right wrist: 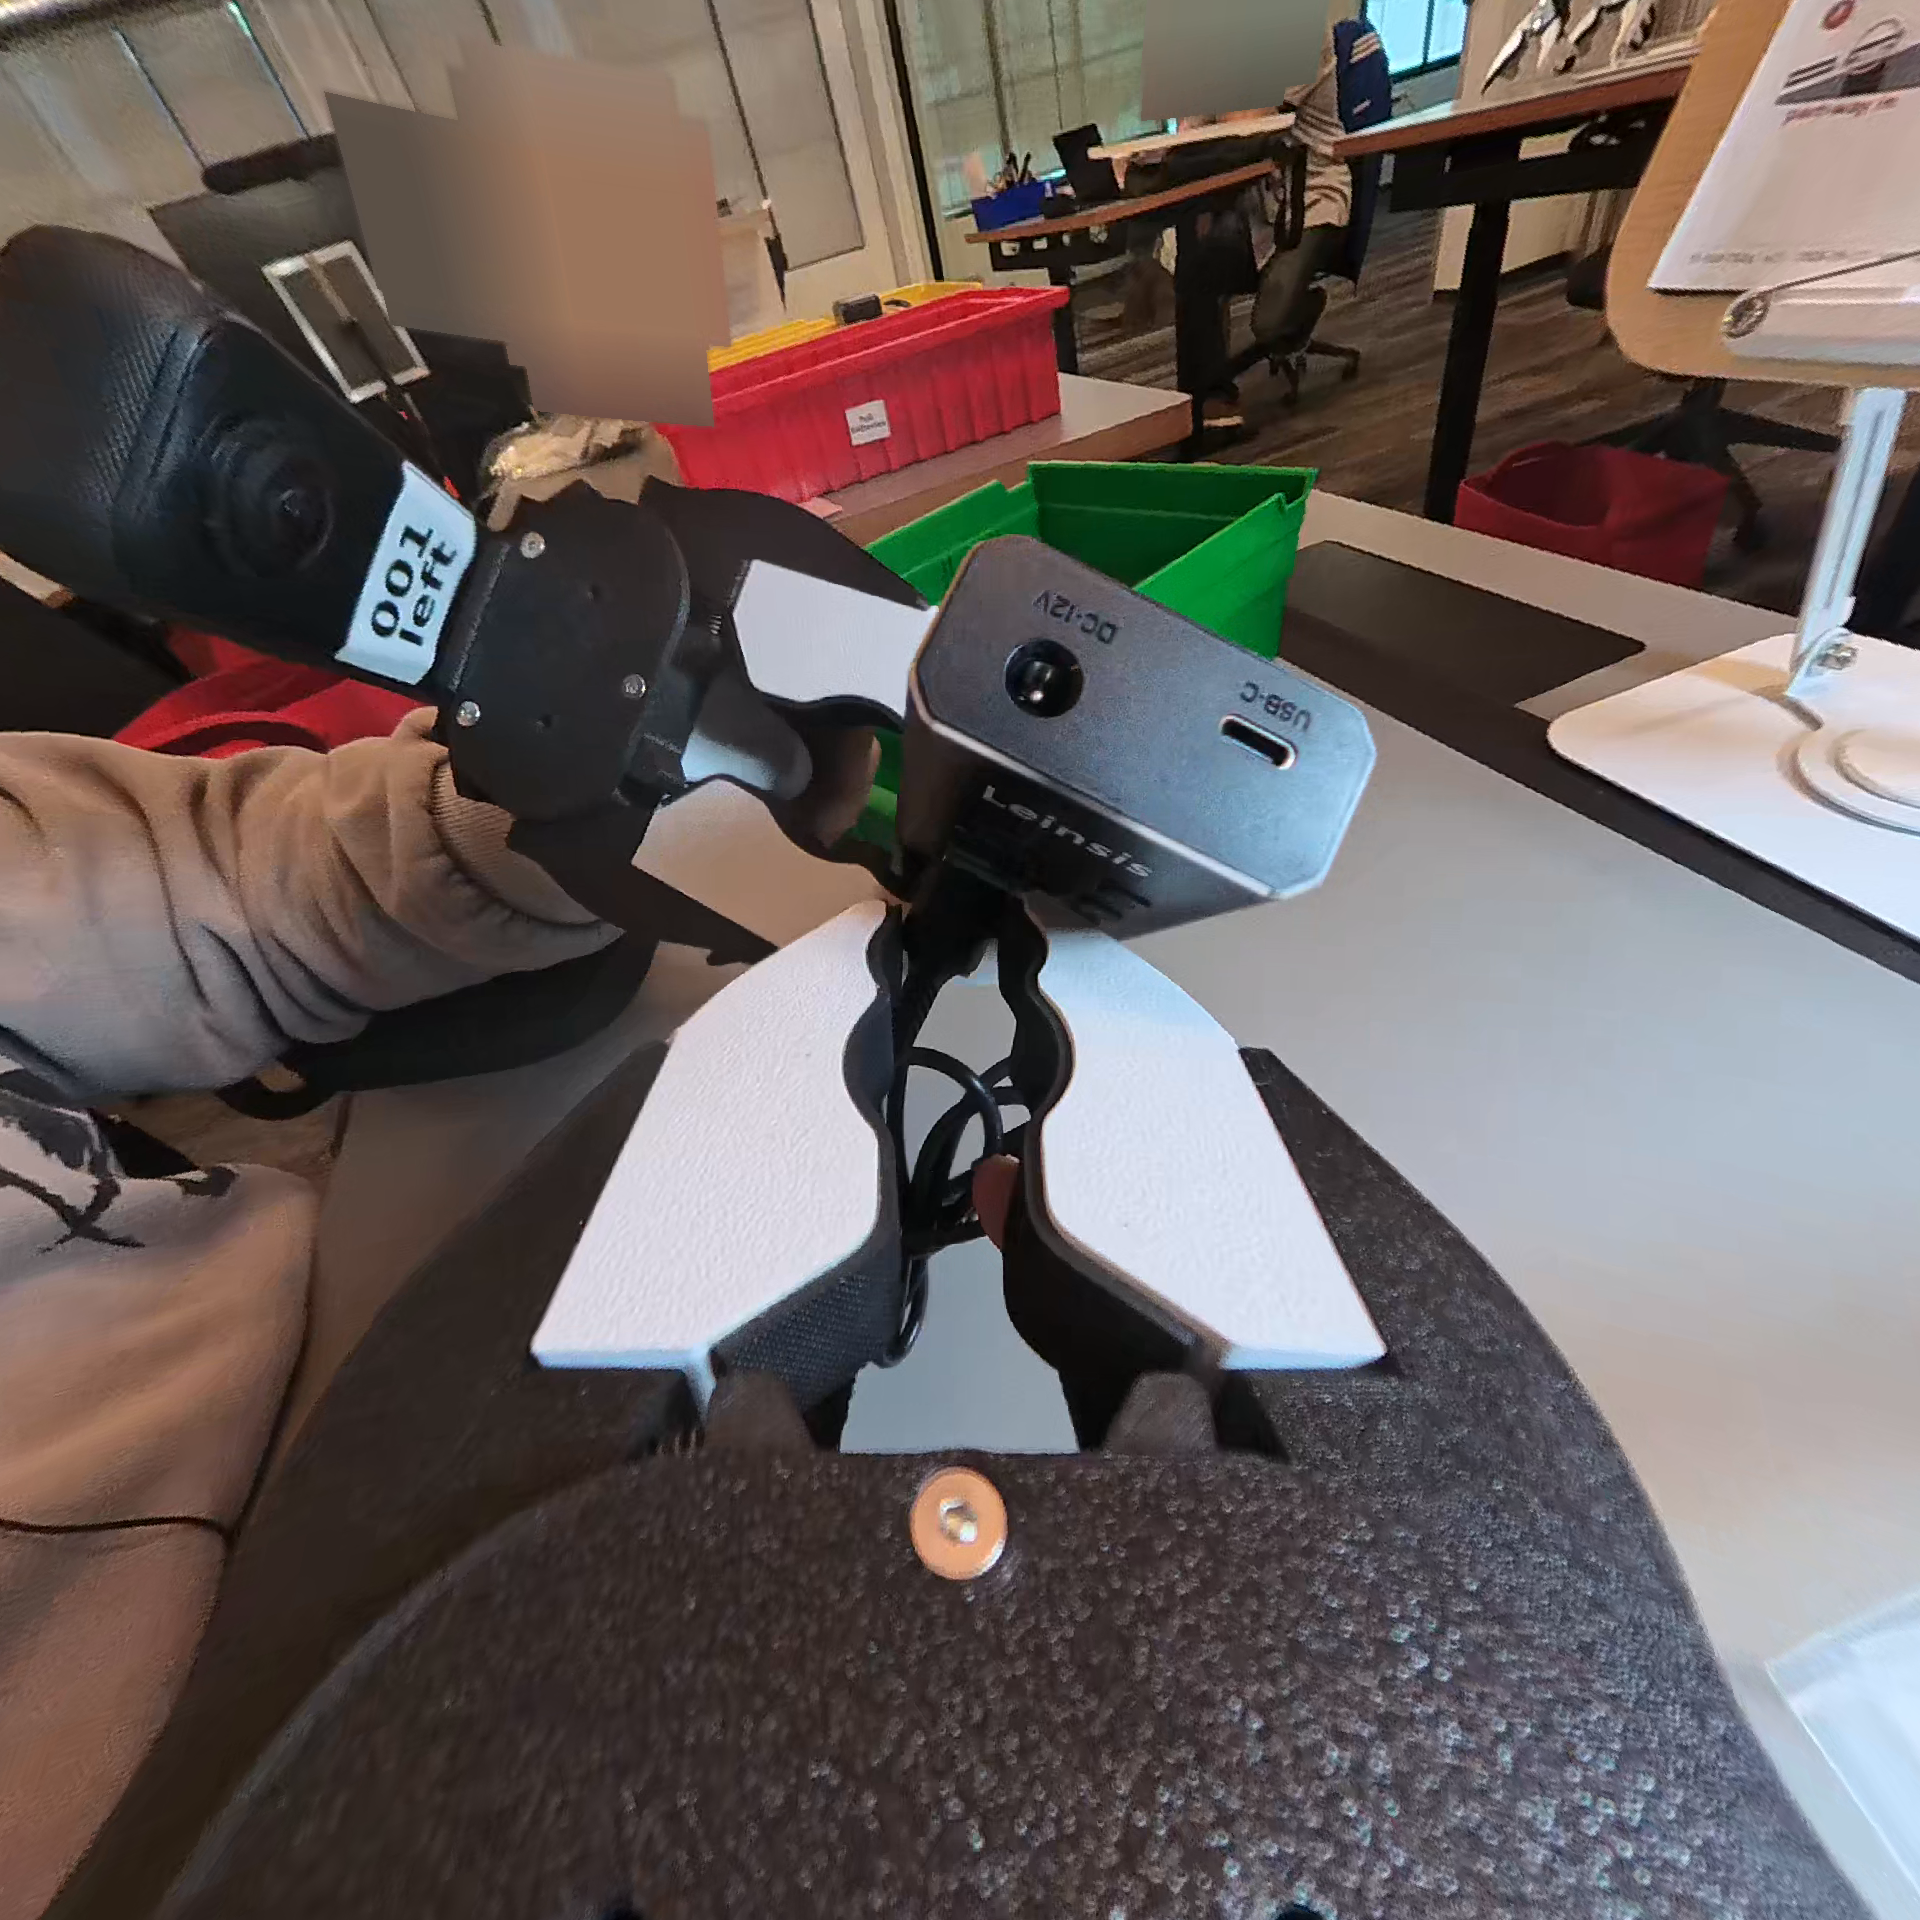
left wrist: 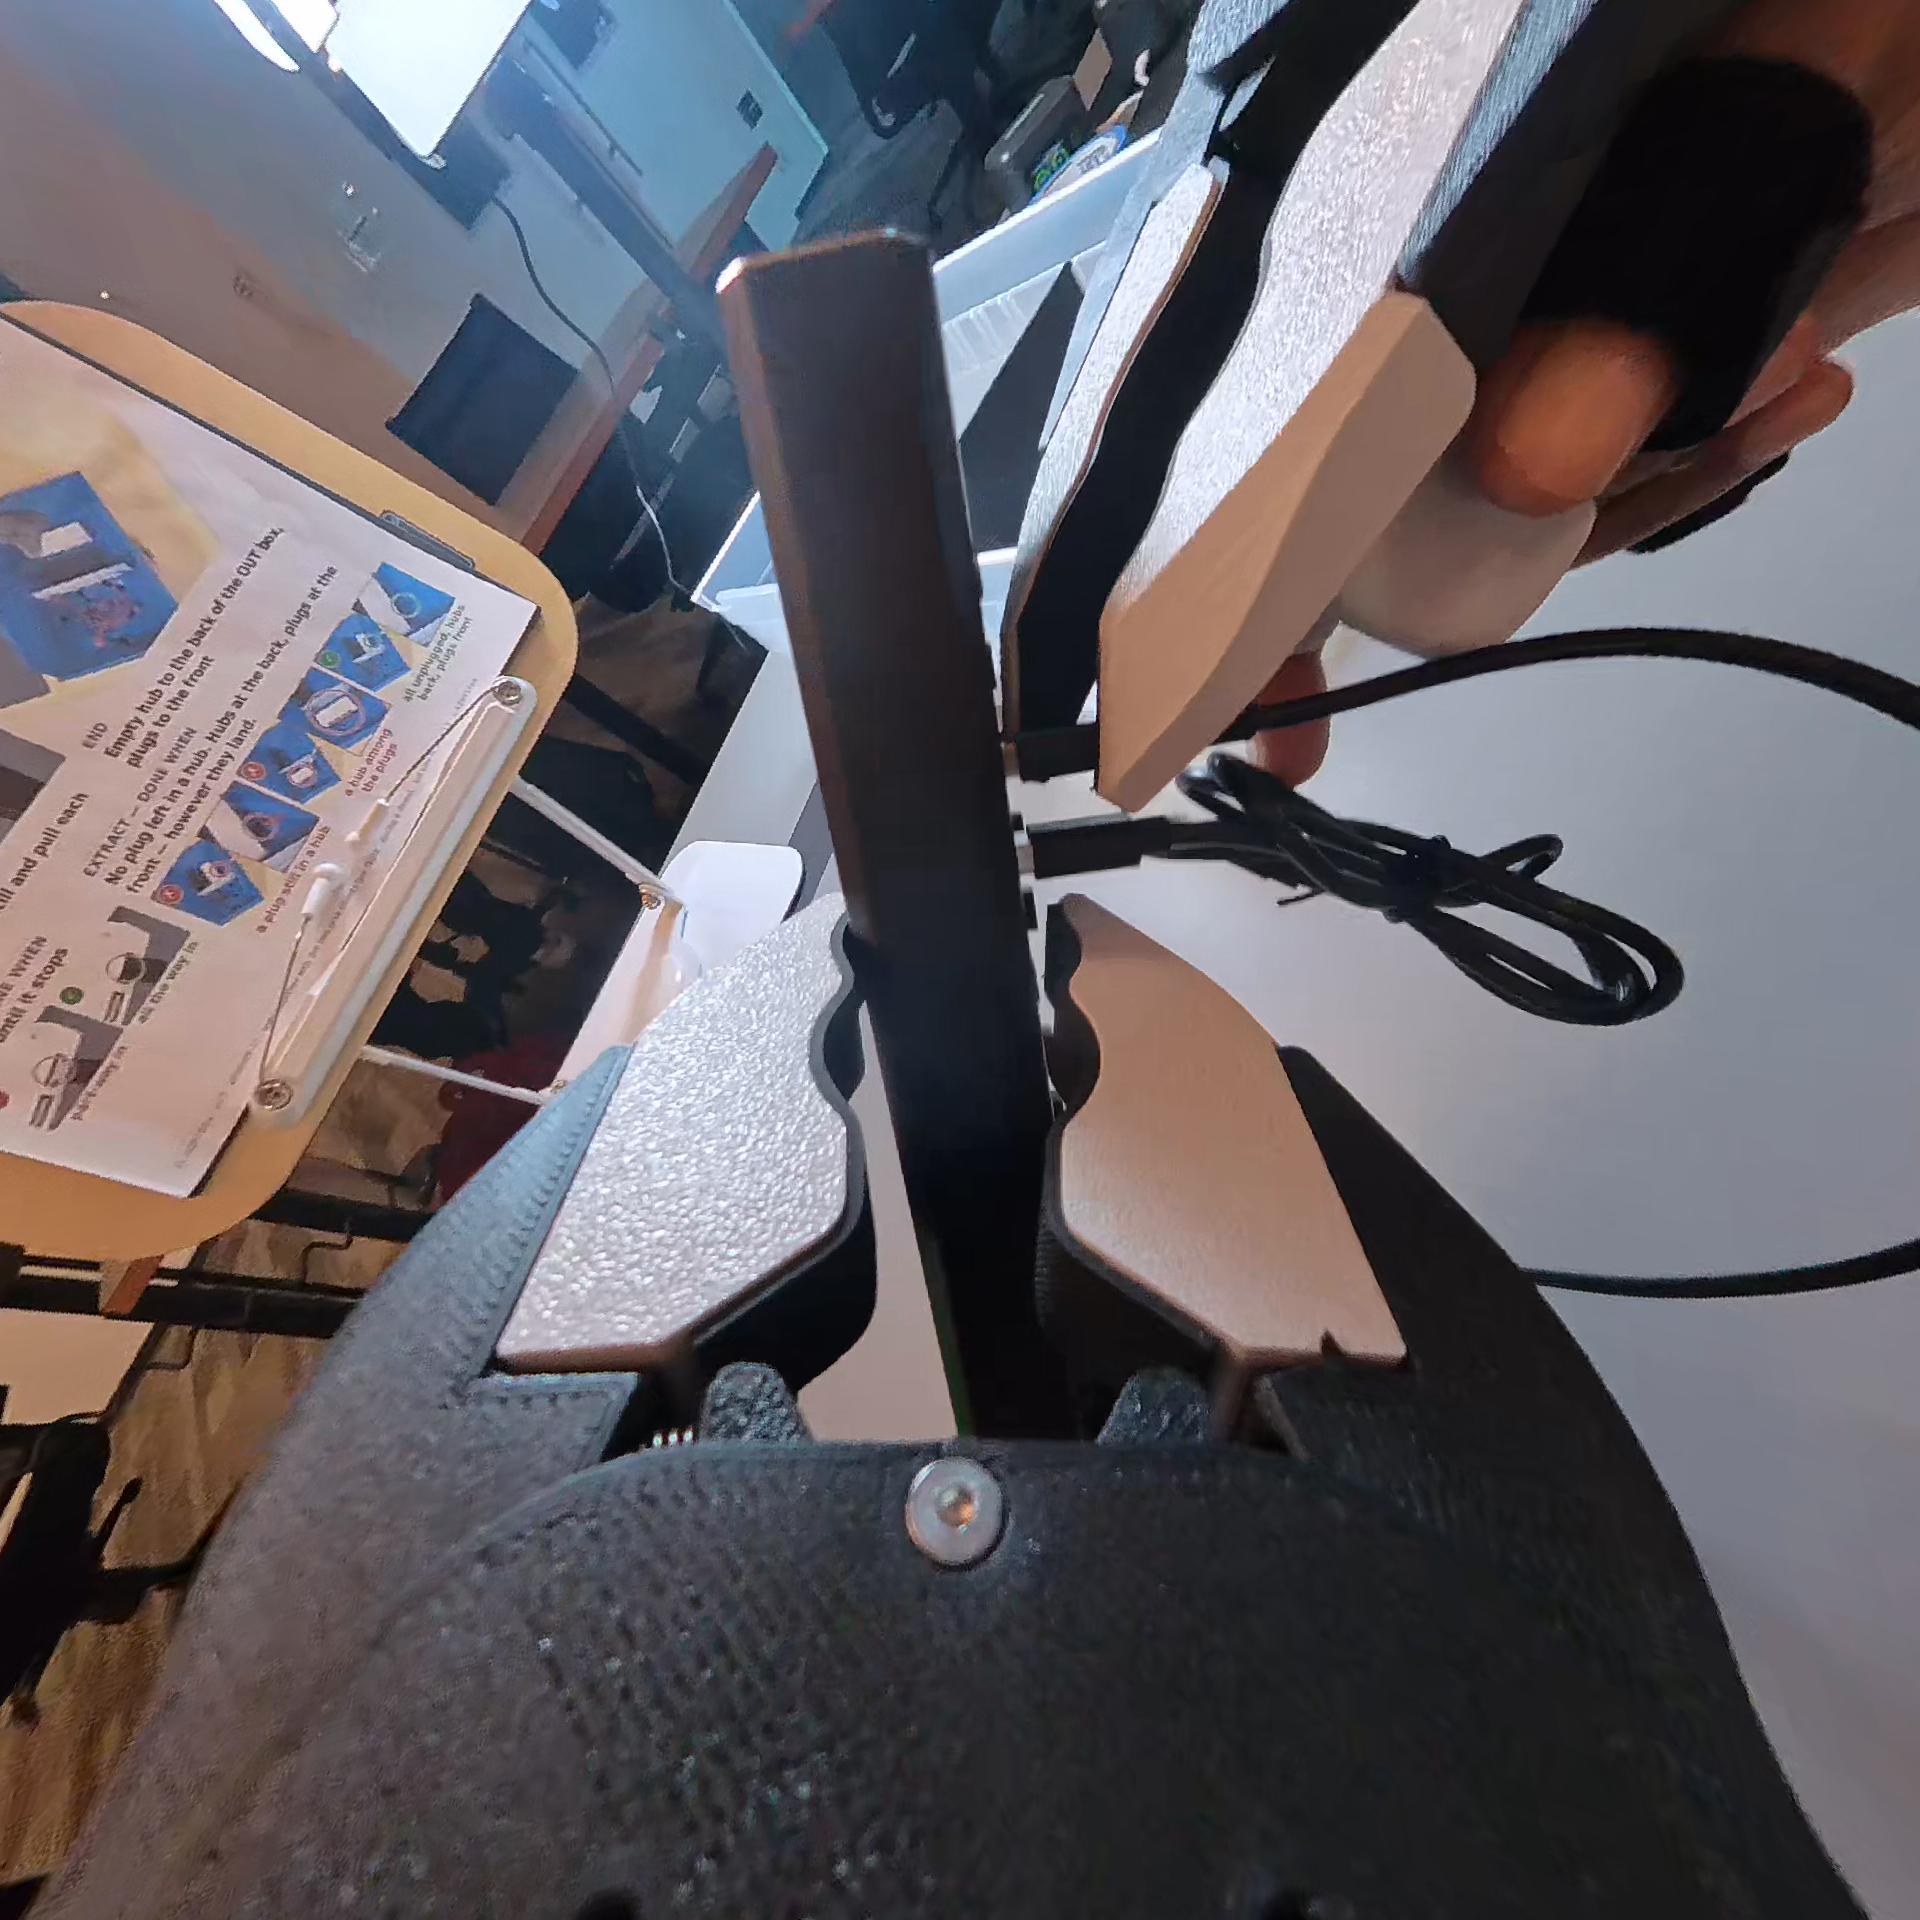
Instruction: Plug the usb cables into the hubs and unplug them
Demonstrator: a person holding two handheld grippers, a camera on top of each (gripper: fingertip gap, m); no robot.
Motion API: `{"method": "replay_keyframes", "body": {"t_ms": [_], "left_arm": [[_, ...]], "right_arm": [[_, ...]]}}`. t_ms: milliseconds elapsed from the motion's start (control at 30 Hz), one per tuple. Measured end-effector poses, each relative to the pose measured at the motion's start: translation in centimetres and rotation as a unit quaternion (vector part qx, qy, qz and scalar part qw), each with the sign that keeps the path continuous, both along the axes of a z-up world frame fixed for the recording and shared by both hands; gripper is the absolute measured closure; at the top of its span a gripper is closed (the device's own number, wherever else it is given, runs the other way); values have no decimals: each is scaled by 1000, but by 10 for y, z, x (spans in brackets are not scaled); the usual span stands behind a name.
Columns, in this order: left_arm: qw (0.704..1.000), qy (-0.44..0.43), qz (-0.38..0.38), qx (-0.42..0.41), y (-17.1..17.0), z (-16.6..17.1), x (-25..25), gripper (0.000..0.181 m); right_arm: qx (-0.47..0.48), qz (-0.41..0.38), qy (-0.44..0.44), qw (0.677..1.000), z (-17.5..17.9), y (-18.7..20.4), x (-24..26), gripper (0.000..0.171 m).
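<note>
Two hand-held grippers meet above the desk [right wrist: 1558, 1039]: the left hand-held gripper [left wrist: 945, 935] clamps the hub [right wrist: 1132, 717], the right hand-held gripper [right wrist: 961, 935] pinches a plug [left wrist: 1049, 750] at it. Beyond stand a green bin [right wrist: 1174, 540] and a paper stand [left wrist: 260, 790].

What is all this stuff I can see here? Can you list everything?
USB hub: one, dark grey, held up off the table
USB cables: two plugs at the hub, black, coiled bundle beside it
table: one, pale grey
green bin: one, behind the hub
red bin: one, farther back
instruction sheet: one, on a tan stand
left gripper: shut on the hub
right gripper: shut on a cable plug
</note>
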State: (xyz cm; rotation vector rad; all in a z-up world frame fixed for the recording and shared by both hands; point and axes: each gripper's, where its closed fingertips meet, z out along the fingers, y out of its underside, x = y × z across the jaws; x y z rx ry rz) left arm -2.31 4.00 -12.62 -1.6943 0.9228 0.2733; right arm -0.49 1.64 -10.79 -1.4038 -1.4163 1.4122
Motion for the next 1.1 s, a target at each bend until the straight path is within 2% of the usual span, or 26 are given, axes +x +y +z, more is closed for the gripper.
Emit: {"method": "replay_keyframes", "body": {"t_ms": [233, 467, 767, 1100], "left_arm": [[999, 41, 15, 16, 1, -5, -1, 148], [986, 139, 63, 71, 4, 0, -6, 150], [974, 176, 72, 120, 8, 20, -18, 152], [984, 153, 43, 82, 12, 8, -18, 152]], "right_arm": [[-39, -6, -12, 999, -9, -4, -2, 154], [-87, -78, -10, 993, -13, 2, -8, 155], [-39, -98, 37, 994, -4, 2, -18, 155], [5, -122, 34, 992, -13, 4, -16, 155]]}}
